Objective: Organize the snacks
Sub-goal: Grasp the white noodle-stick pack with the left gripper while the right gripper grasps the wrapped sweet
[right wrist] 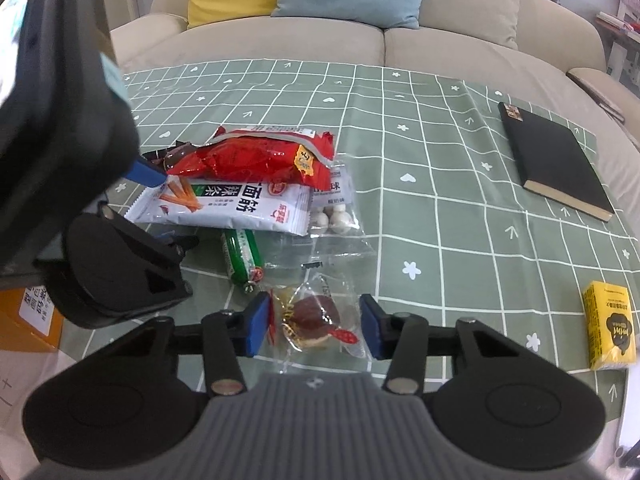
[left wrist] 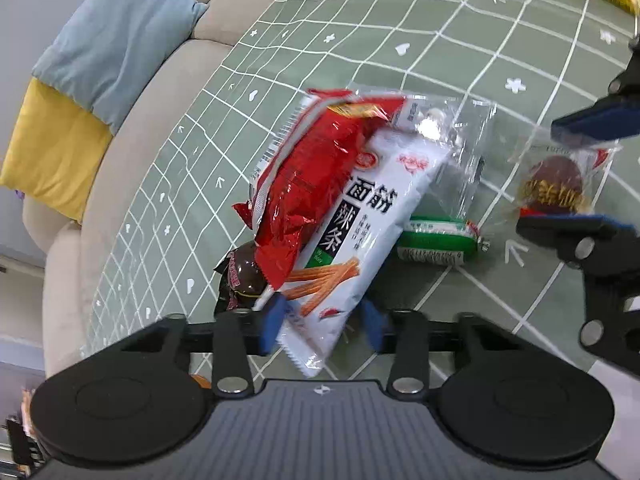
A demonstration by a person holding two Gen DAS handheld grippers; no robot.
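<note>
A pile of snacks lies on the green checked tablecloth [right wrist: 440,184]. A red packet [left wrist: 316,176] rests on a white spicy-strip packet [left wrist: 352,232]. My left gripper [left wrist: 322,326] is open, its blue pads either side of the white packet's near end; I cannot tell if they touch it. My right gripper [right wrist: 314,326] is open around a clear-wrapped red date [right wrist: 316,312], which also shows in the left wrist view [left wrist: 554,184]. A green sausage [right wrist: 242,258] and a clear bag of white balls [right wrist: 334,214] lie beside the pile. A dark wrapped candy [left wrist: 240,276] lies by the left pad.
A black notebook [right wrist: 556,160] lies at the right on the cloth. A yellow carton [right wrist: 610,326] sits near the right edge. A beige sofa [right wrist: 360,36] with yellow and blue cushions stands behind the table. An orange box [right wrist: 28,320] is at the lower left.
</note>
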